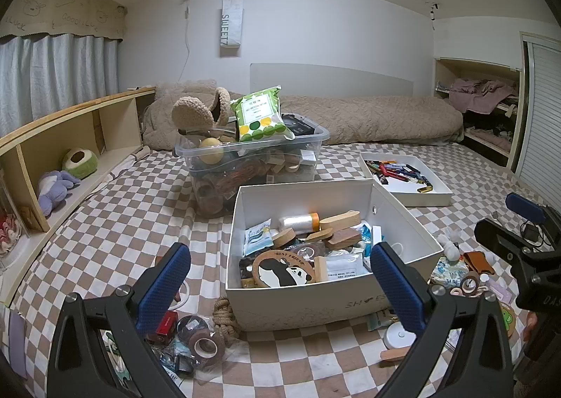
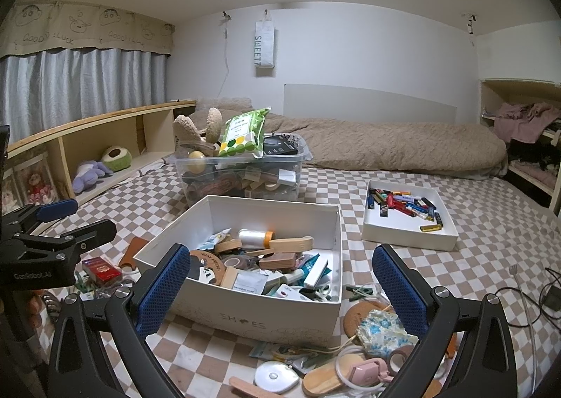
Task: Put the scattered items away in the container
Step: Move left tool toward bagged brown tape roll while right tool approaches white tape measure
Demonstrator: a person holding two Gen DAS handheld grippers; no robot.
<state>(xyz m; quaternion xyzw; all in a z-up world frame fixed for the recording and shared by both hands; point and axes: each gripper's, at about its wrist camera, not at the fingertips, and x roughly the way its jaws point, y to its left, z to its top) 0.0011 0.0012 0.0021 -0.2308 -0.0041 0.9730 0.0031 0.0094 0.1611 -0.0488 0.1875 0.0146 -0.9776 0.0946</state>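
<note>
A white shoe box [image 1: 403,222] [image 2: 273,314] stands on the checkered bed, partly filled with wooden pieces, tape, packets and a panda coaster [image 1: 284,268]. My left gripper [image 1: 280,278] is open and empty, held in front of the box. My right gripper [image 2: 280,278] is open and empty too, near the box's front wall. Loose items lie left of the box: a brown tape roll [image 1: 205,345], a coiled rope [image 1: 226,319], a red box [image 2: 101,270]. More lie to its right: a blue floral pouch [image 2: 382,328], a white round disc [image 2: 275,377], a pink item [image 2: 368,371].
A clear plastic bin [image 1: 252,159], heaped full, stands behind the box. A white tray of batteries and pens [image 2: 406,219] lies at the right. A wooden shelf [image 1: 70,152] with plush toys runs along the left. A rolled blanket [image 2: 385,149] lies at the back.
</note>
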